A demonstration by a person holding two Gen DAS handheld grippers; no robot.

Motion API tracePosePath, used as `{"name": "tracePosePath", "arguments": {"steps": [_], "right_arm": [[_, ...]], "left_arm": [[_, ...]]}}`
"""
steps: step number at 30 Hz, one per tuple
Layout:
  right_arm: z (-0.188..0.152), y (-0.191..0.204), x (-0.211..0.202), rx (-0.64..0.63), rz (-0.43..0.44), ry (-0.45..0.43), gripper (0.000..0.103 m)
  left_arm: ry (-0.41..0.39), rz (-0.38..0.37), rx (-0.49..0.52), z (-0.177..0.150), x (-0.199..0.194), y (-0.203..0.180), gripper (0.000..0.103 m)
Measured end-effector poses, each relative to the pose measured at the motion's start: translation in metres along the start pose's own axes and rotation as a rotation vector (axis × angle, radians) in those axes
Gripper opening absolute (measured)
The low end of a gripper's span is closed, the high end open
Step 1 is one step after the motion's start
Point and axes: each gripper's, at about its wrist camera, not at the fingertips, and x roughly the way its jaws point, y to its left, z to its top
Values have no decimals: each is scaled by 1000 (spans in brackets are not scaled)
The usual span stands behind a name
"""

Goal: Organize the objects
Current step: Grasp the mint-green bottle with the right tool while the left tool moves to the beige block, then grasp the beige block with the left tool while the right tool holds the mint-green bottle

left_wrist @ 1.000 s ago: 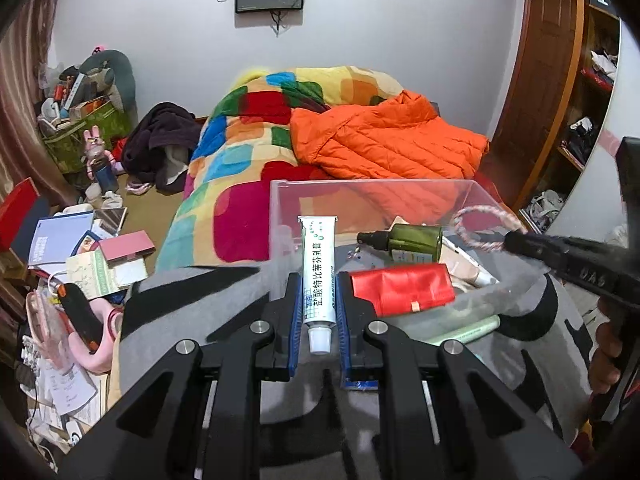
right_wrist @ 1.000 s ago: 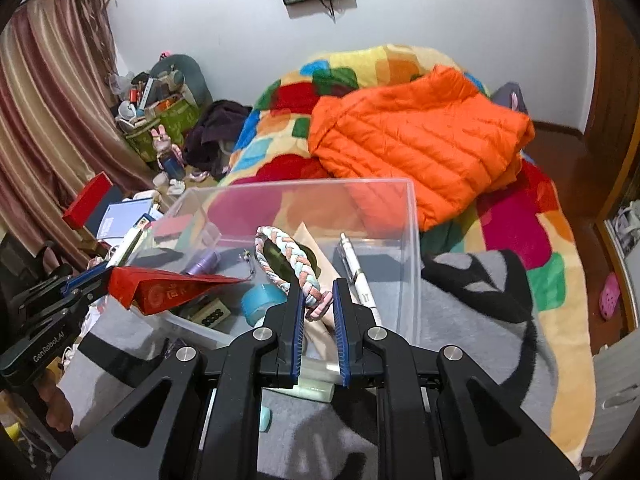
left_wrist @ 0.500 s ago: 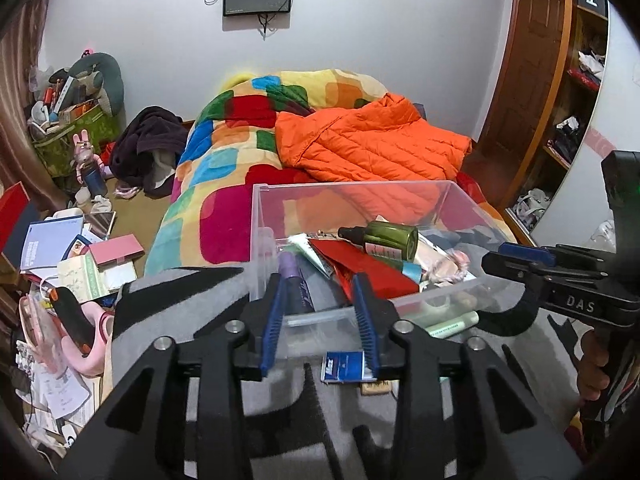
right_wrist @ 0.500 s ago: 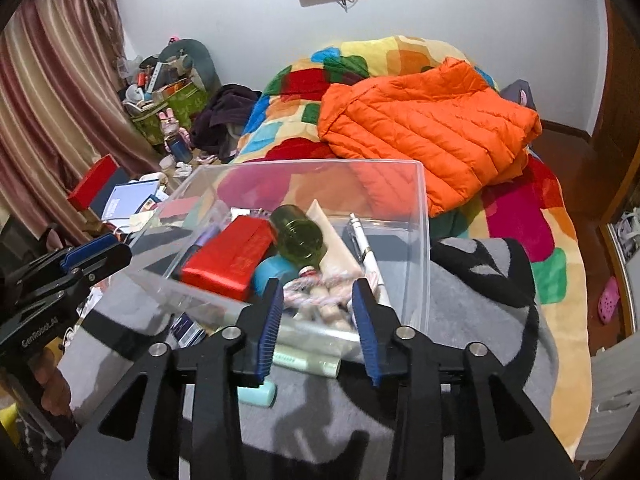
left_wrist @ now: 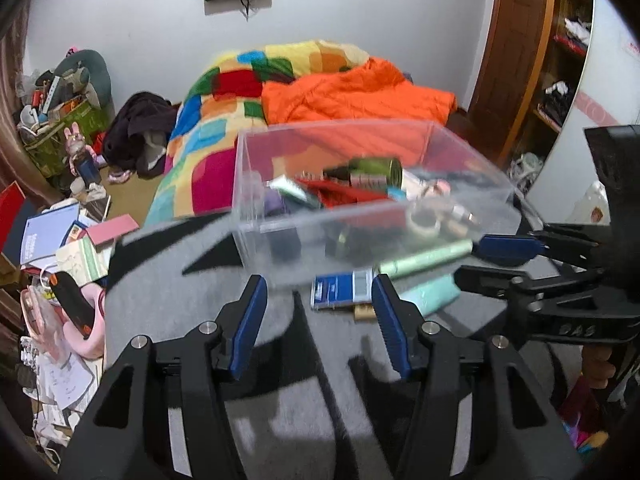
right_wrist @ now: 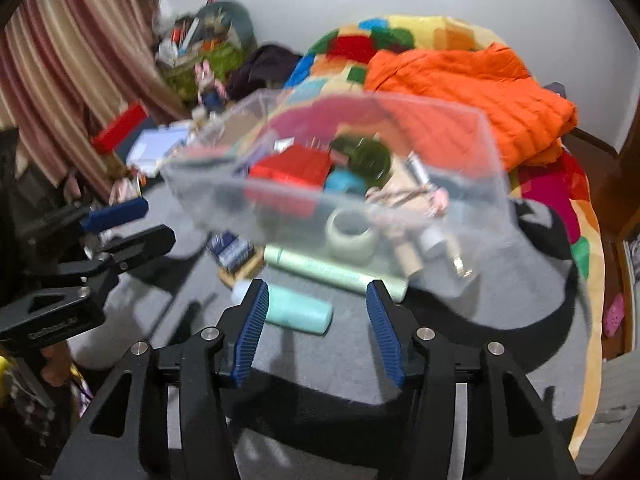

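Note:
A clear plastic bin stands on the grey blanket and holds a red pouch, a green bottle, a tape roll and a braided band. In front of it lie a pale green tube, a mint bottle and a blue packet. My left gripper hovers before the packet, jaws opening, gripping nothing. My right gripper hangs over the mint bottle, jaws opening, pads clear of it. Each gripper shows in the other's view: right gripper, left gripper.
Behind the bin is a bed with a patchwork quilt and an orange jacket. Books and clutter cover the floor on the left, by a striped curtain. A wooden shelf stands on the right.
The left gripper let go of a white tube and the right let go of the braided band, both into the bin. Both then drew back and down with jaws widening.

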Motion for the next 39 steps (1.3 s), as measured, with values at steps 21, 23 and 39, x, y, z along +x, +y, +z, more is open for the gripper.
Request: {"name": "tracePosePath", "arguments": {"steps": [21,23,39], "right_arm": [[-16,8,21,-76,28,38,23],[-19,3,16,-54,33,30,23],[-24,-12,-5,23,52,-28,23]], "left_arm": [[182,-90,36,-18,41,-20,54],[200,-108,33,-14,49,-24,52],[183,-91,36,-14,50,-30,23]]}}
